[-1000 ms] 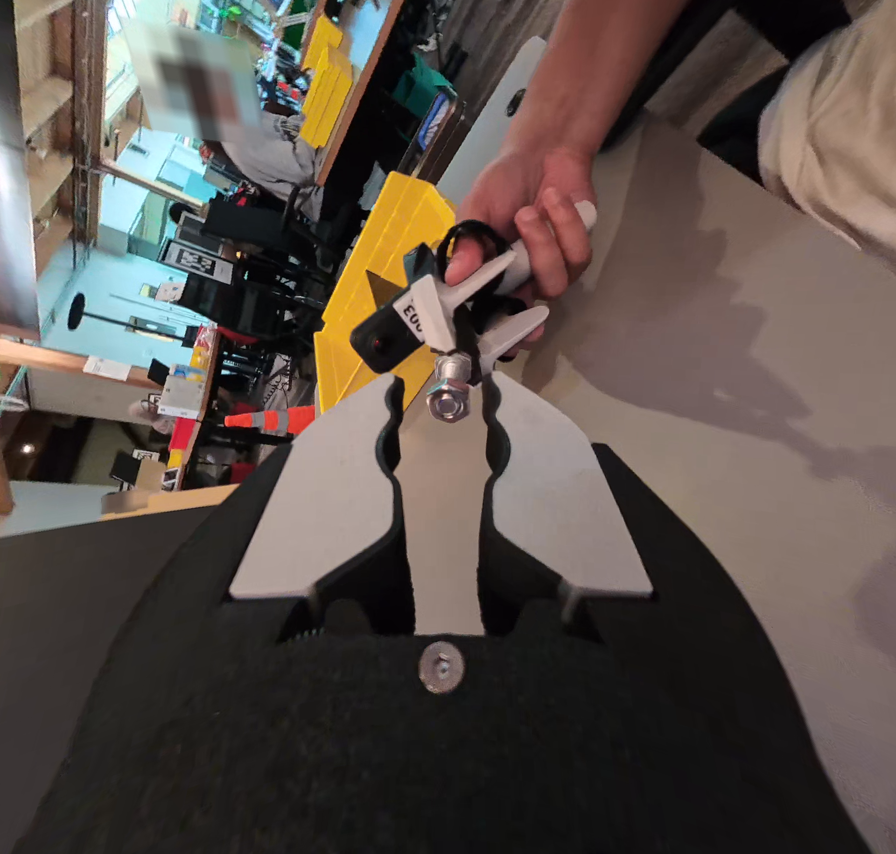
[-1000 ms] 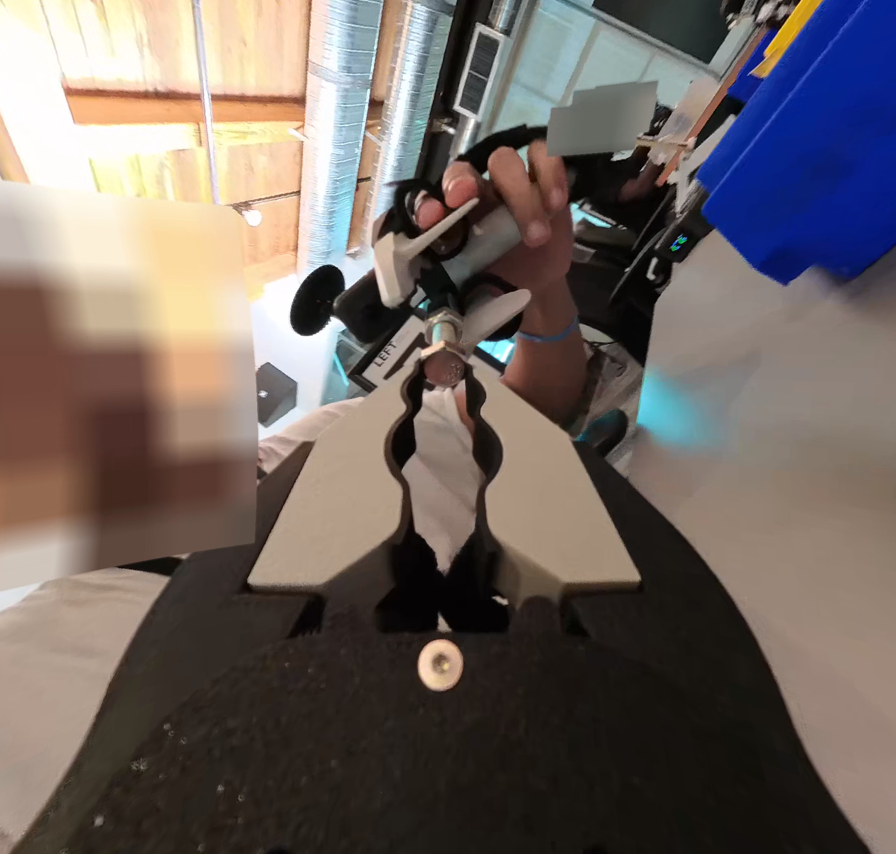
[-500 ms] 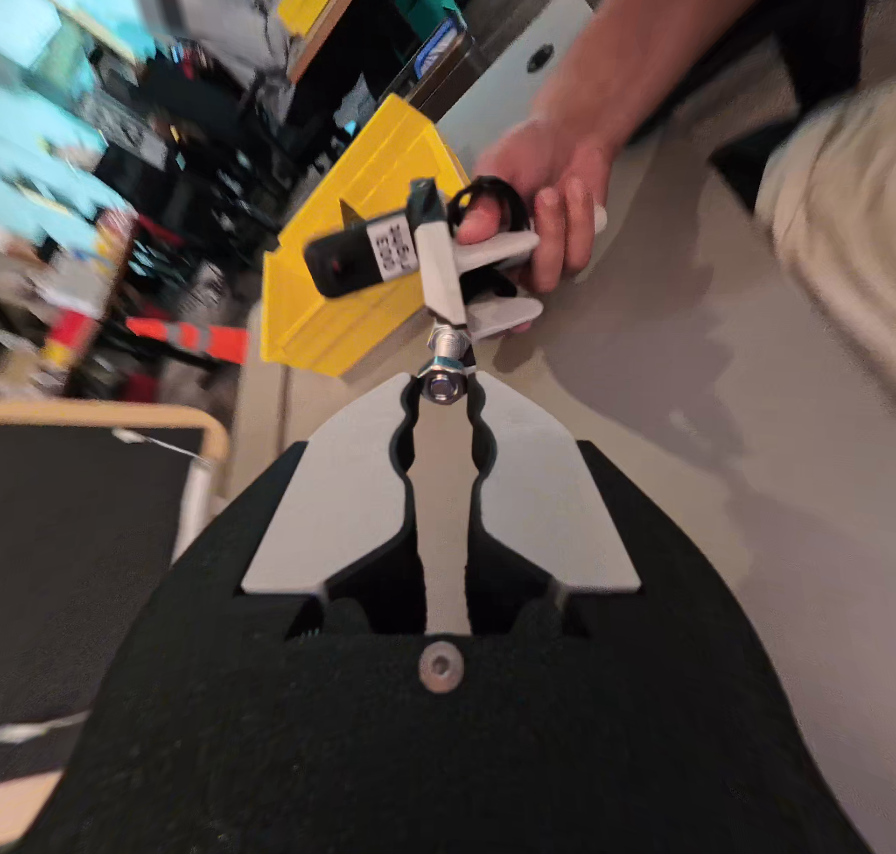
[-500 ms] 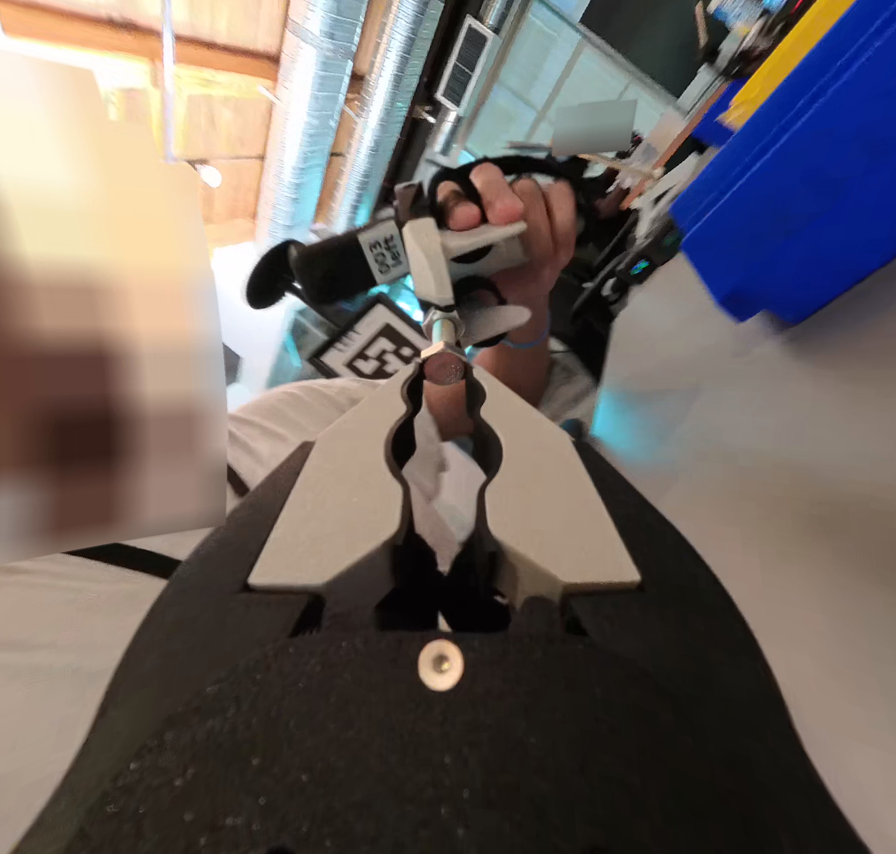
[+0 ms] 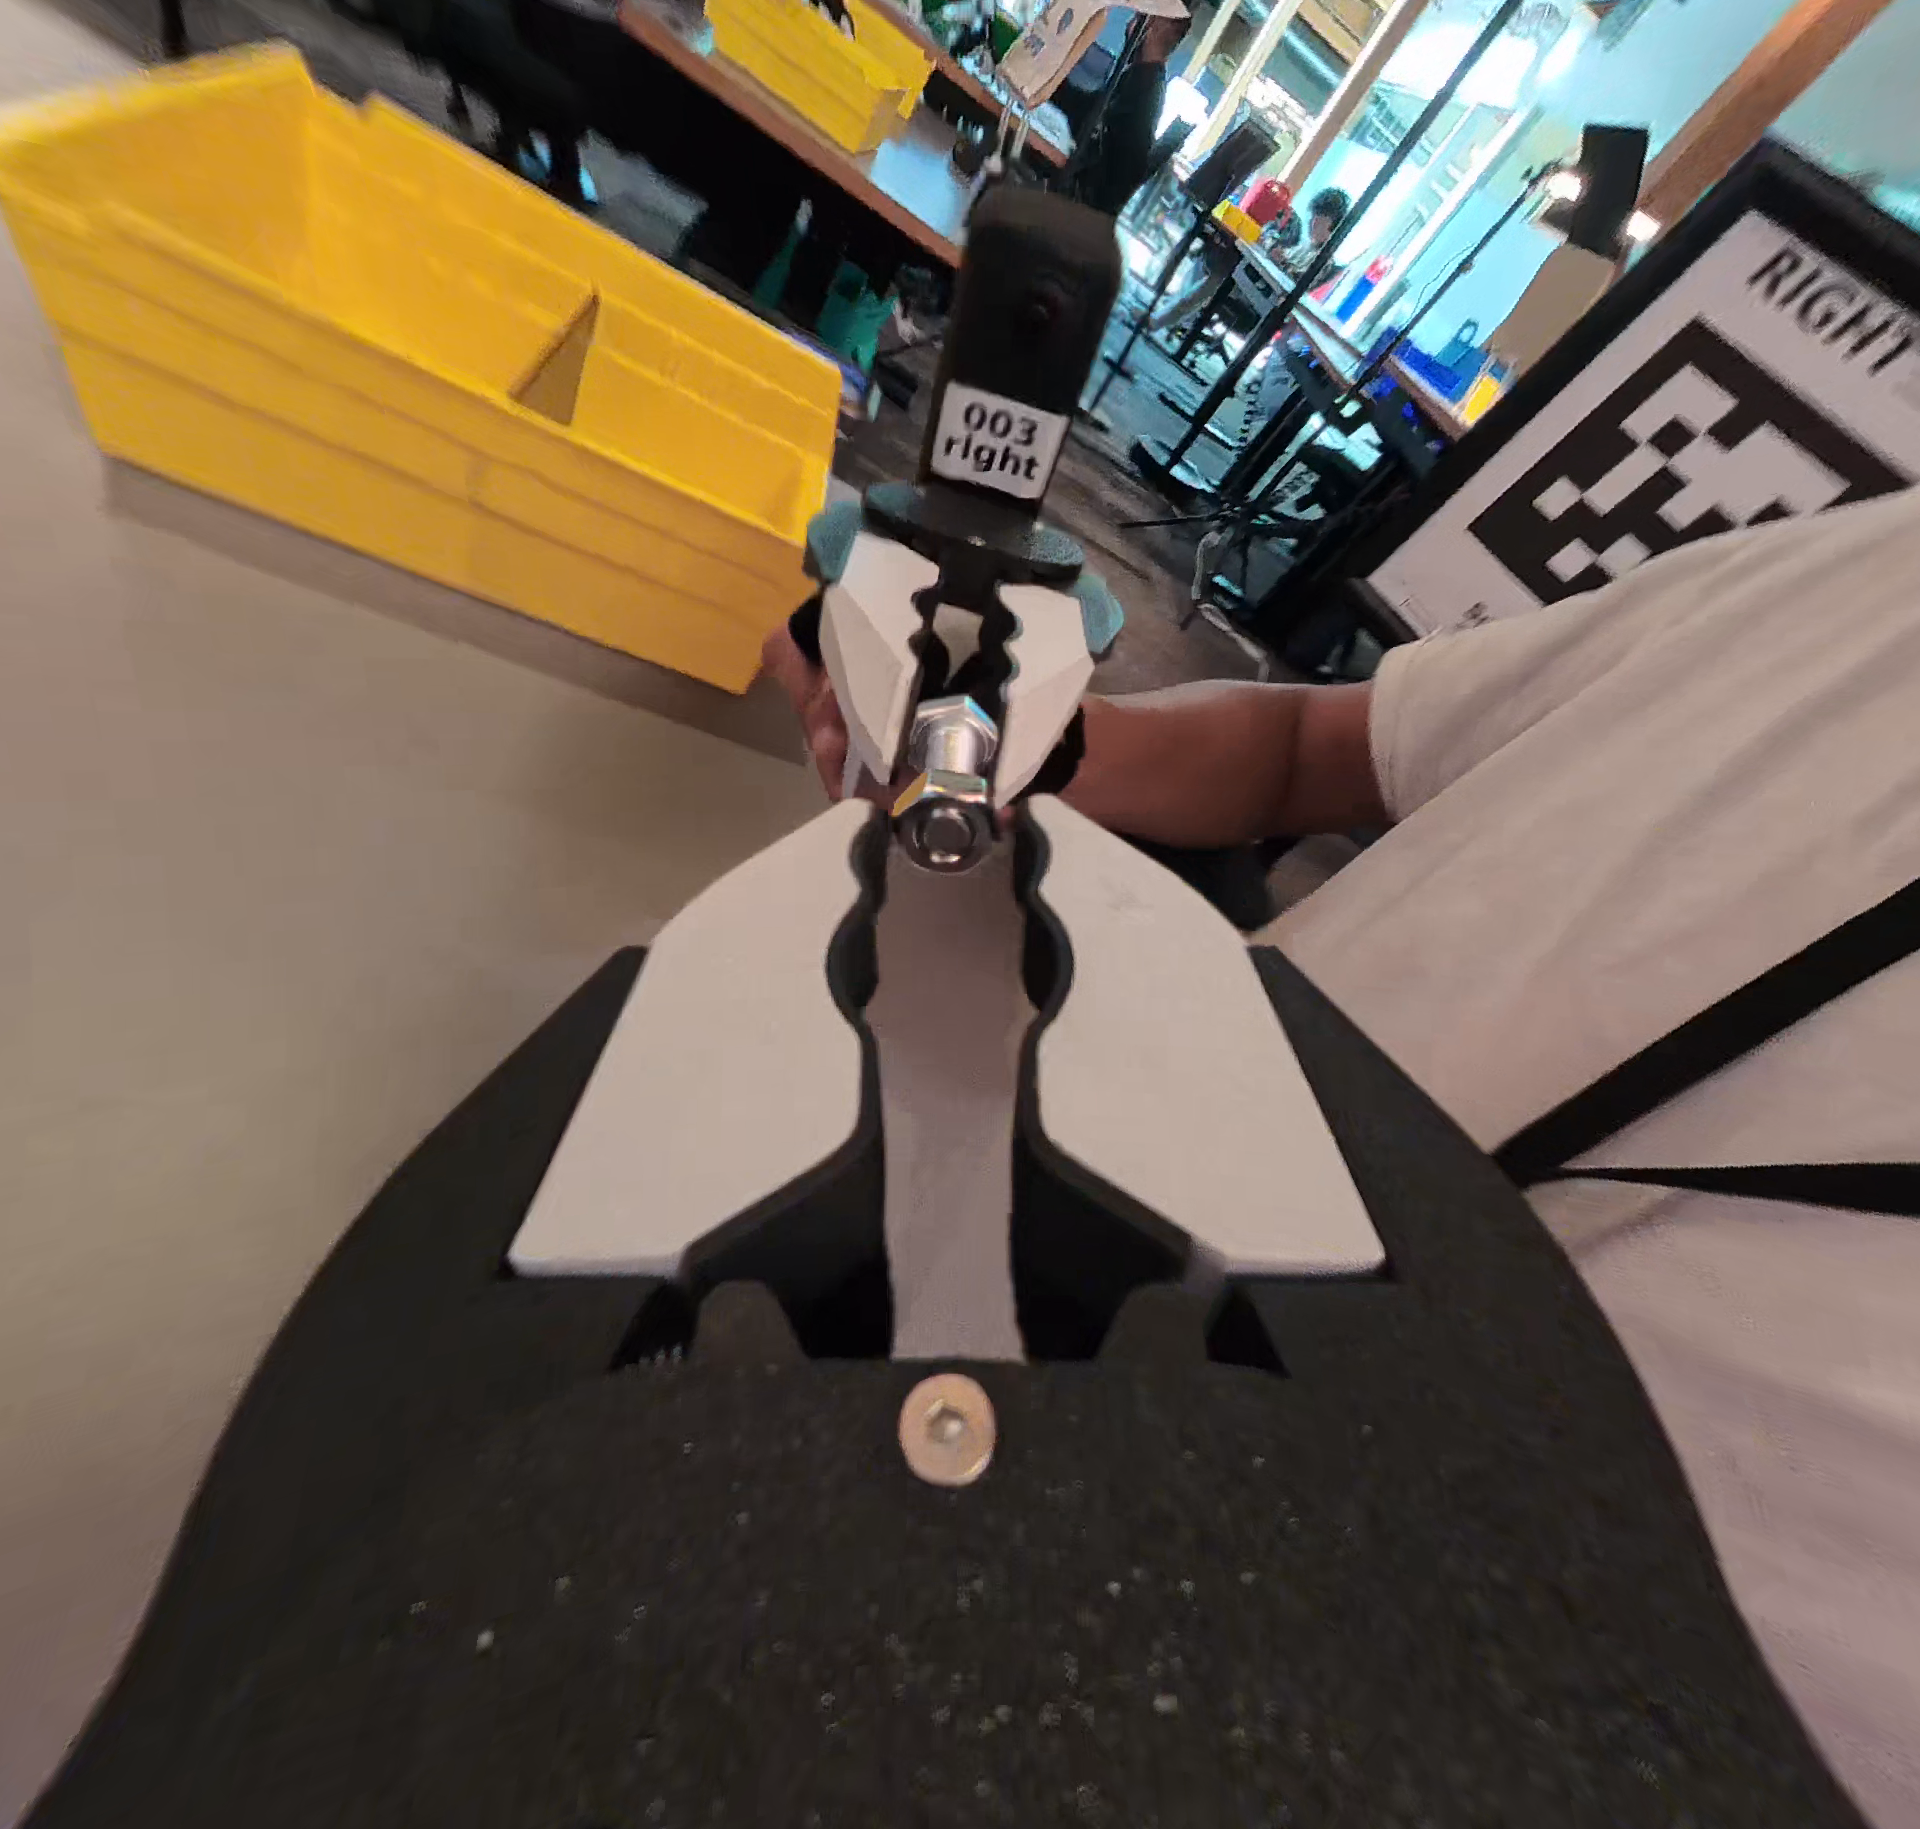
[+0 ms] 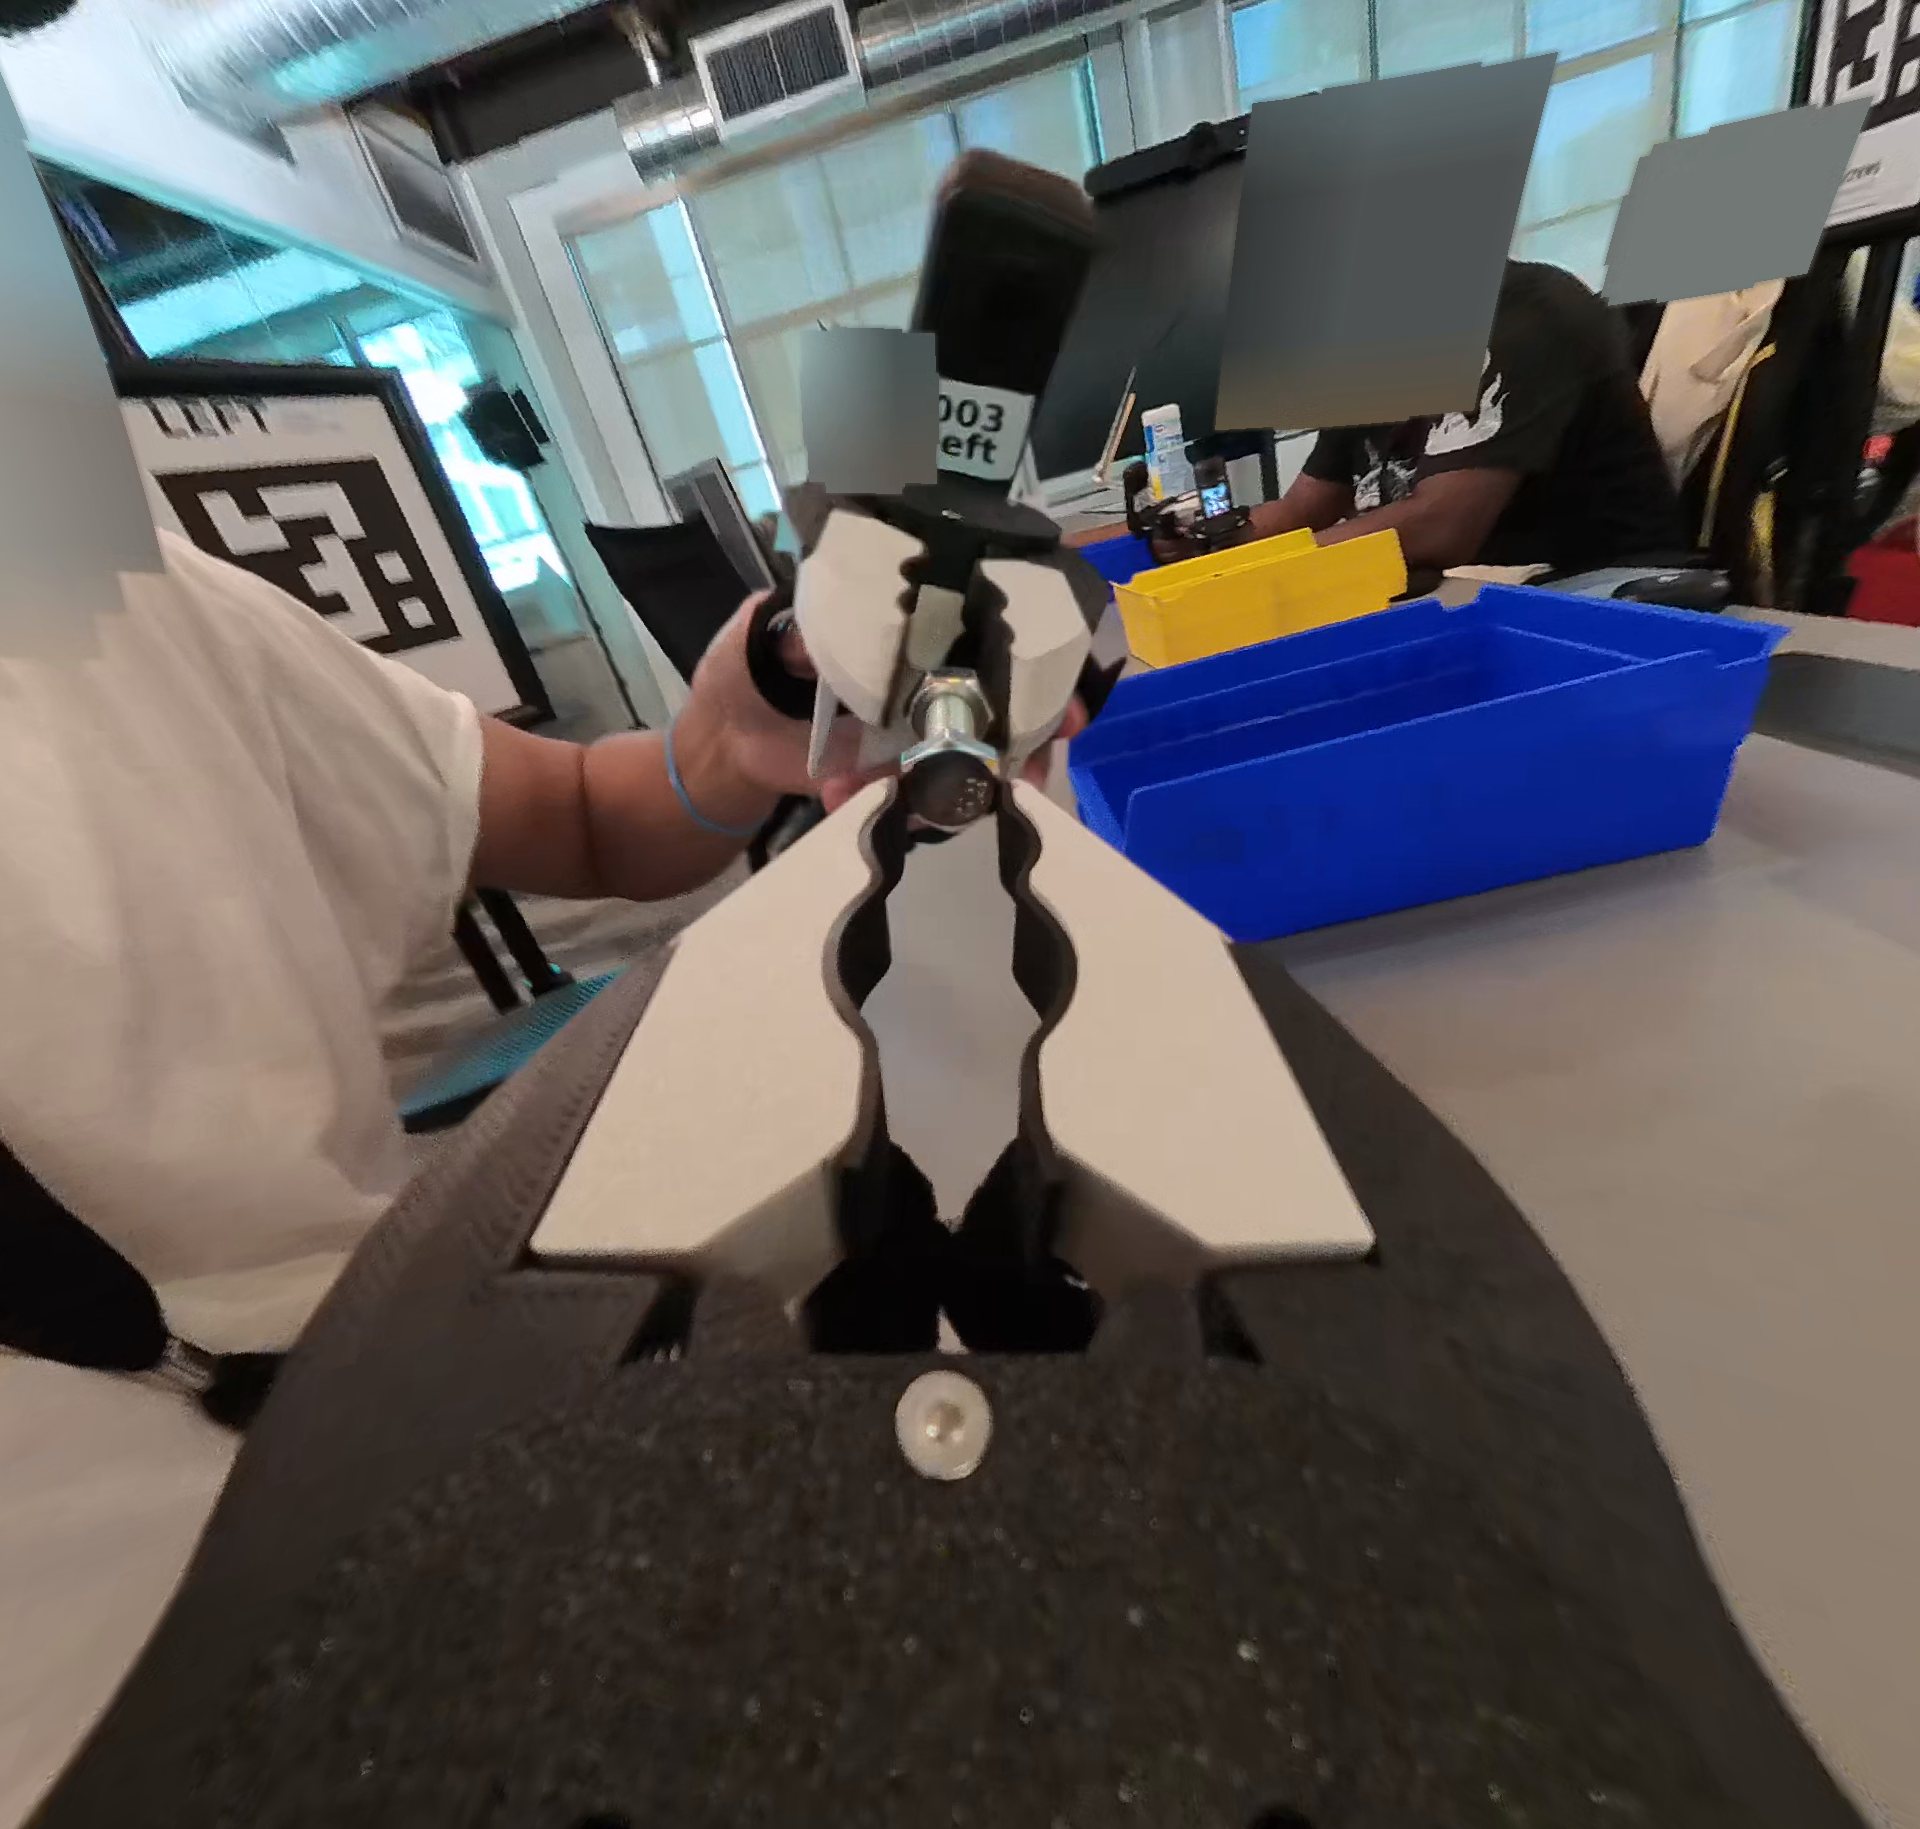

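Left claw: our left claw (image 5: 943, 834) points straight at the right one, tip to tip, above the table. Its fingertips (image 5: 852, 844) sit on either side of a nut (image 5: 943, 800) at the near end of a silver bolt (image 5: 948, 751); whether the pads press on the nut we cannot tell.
Right claw: our right claw (image 6: 951, 805) pinches the round head of the bolt (image 6: 954, 797), with both dark pads against it.
Bolt: it runs level between the two claws, in the air, clear of the table. In the left view its threaded end faces us with the nut just behind the tip; the hexagonal head lies farther off, inside the other claw.
Hands: a hand (image 6: 743, 704) with a blue wristband grips the handle of the left claw in the right view; a hand (image 5: 821, 709) holds the right claw in the left view.
Table: a pale grey table (image 5: 312, 844) lies under both claws.
Yellow bin: an open yellow bin (image 5: 416, 397) with a divider stands on the table, beyond the claws and to the left in the left view.
Blue bin: an open blue bin (image 6: 1455, 761) stands on the table, to the right in the right view, with a smaller yellow bin (image 6: 1257, 590) behind it.
Person: a white shirt (image 5: 1662, 844) with a black strap fills the side of both views.
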Demonstrator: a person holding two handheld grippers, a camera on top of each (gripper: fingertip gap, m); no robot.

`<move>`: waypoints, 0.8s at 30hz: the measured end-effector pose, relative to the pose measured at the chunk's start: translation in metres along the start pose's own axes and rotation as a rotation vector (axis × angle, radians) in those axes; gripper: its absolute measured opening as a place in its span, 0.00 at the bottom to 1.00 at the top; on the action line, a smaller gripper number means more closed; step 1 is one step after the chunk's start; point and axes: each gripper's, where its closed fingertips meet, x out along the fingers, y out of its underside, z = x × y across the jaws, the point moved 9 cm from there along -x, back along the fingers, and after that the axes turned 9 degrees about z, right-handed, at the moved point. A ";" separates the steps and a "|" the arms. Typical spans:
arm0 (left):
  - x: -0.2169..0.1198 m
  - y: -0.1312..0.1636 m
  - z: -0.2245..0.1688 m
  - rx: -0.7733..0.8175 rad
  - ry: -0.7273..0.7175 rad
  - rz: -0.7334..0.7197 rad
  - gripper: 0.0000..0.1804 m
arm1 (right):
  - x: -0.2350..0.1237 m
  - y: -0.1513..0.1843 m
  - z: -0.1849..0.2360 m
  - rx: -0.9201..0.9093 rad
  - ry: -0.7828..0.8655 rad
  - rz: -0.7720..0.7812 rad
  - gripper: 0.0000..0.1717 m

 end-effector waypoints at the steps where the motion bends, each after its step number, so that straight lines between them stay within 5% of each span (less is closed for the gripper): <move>1: 0.000 -0.001 -0.002 0.072 -0.027 -0.027 0.19 | -0.001 0.000 -0.002 0.038 -0.020 -0.021 0.10; 4: -0.001 -0.003 -0.007 0.381 -0.190 -0.125 0.44 | -0.004 0.002 -0.011 0.219 -0.126 -0.097 0.10; 8: -0.007 0.000 -0.010 0.948 -0.498 -0.016 0.40 | -0.003 0.011 -0.024 0.443 -0.248 -0.136 0.10; 12: -0.008 0.009 -0.018 1.381 -0.635 0.125 0.26 | 0.001 0.019 -0.028 0.577 -0.340 -0.132 0.10; 19: -0.002 0.010 -0.021 1.548 -0.525 0.275 0.22 | 0.011 0.025 -0.024 0.650 -0.440 -0.084 0.10; 24: 0.003 0.009 -0.022 1.625 -0.537 0.325 0.11 | 0.015 0.026 -0.020 0.659 -0.462 -0.062 0.10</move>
